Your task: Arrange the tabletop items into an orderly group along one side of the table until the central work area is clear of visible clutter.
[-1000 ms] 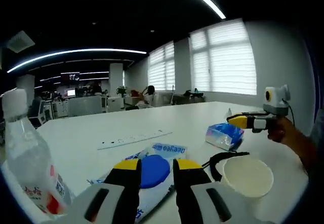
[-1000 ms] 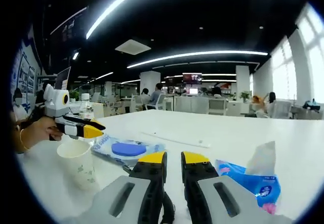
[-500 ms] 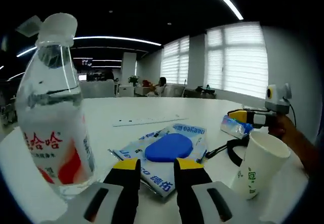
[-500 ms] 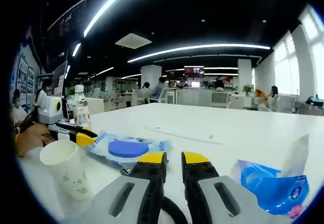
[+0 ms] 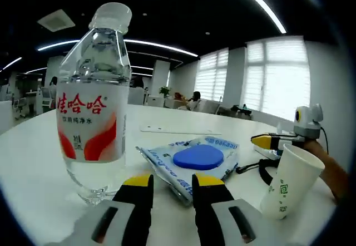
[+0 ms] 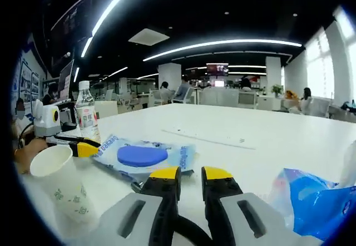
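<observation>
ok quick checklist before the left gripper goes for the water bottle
1. Bottle upright and capped: ok. The water bottle stands on the table with its cap on.
2. Left gripper free: ok, nothing between its jaws.
3. Jaws wide enough for the bottle: not ok, they stand nearly together.
4. Lined up: not ok, the bottle sits left of the jaws.
5. Neighbours apart from the bottle: ok. The wipes pack and paper cup lie to its right, not touching it.
6. Right gripper out of the way: ok, it is beyond the cup.
</observation>
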{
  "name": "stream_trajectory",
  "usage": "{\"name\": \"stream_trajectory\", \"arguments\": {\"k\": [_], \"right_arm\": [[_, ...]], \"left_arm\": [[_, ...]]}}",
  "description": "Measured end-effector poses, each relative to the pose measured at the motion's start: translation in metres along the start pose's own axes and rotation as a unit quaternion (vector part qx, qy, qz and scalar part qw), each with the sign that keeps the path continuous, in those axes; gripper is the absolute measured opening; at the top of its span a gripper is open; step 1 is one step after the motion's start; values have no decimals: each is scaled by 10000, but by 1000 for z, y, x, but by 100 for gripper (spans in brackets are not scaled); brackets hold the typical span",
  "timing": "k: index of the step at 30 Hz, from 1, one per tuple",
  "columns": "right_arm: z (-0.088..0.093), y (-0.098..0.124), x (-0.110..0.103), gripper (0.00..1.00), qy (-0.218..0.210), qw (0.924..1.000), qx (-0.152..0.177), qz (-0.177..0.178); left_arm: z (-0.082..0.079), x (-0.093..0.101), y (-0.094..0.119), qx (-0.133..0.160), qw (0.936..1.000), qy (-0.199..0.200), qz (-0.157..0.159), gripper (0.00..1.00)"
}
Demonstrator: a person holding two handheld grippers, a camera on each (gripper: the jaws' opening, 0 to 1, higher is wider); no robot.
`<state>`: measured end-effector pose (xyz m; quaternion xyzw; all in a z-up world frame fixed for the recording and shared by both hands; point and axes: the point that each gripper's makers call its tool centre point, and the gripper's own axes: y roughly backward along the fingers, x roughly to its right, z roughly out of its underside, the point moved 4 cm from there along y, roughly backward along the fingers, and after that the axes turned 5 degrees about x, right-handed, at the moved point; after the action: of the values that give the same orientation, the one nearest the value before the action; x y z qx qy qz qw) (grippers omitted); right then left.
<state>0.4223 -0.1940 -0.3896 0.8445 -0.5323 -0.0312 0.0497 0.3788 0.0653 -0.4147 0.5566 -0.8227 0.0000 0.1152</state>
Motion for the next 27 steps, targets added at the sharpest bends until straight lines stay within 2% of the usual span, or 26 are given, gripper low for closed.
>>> {"name": "stream_trajectory", "arguments": {"k": [4, 9, 11, 12, 16, 22, 25, 27], "right_arm": [[2, -10, -3, 16, -91, 9999, -72, -39], [4, -21, -5, 21, -264, 9995, -110, -115], [5, -24, -5, 22, -278, 9995, -111, -118], [6, -25, -5, 23, -295, 9994, -116, -124], [10, -32, -5, 25, -452, 9987, -163, -187], [14, -43, -2, 25, -535, 9982, -250, -131], [20, -48, -5, 24, -621, 9974, -310, -201], [22, -49, -7, 21, -603, 9974, -297, -262]], "left_arm": [[5, -7, -3, -169, 9992, 376, -13, 27], [3, -4, -5, -131, 9991, 400, 7, 27], [2, -5, -6, -125, 9987, 503, 32, 27], [1, -5, -7, -114, 9976, 678, 64, 27], [0, -3, -9, -111, 9963, 841, 117, 27], [-1, -6, -19, -138, 9963, 828, 192, 27], [-1, -5, -27, -103, 9954, 878, 369, 27], [1, -4, -32, -167, 9969, 648, 422, 28]]}}
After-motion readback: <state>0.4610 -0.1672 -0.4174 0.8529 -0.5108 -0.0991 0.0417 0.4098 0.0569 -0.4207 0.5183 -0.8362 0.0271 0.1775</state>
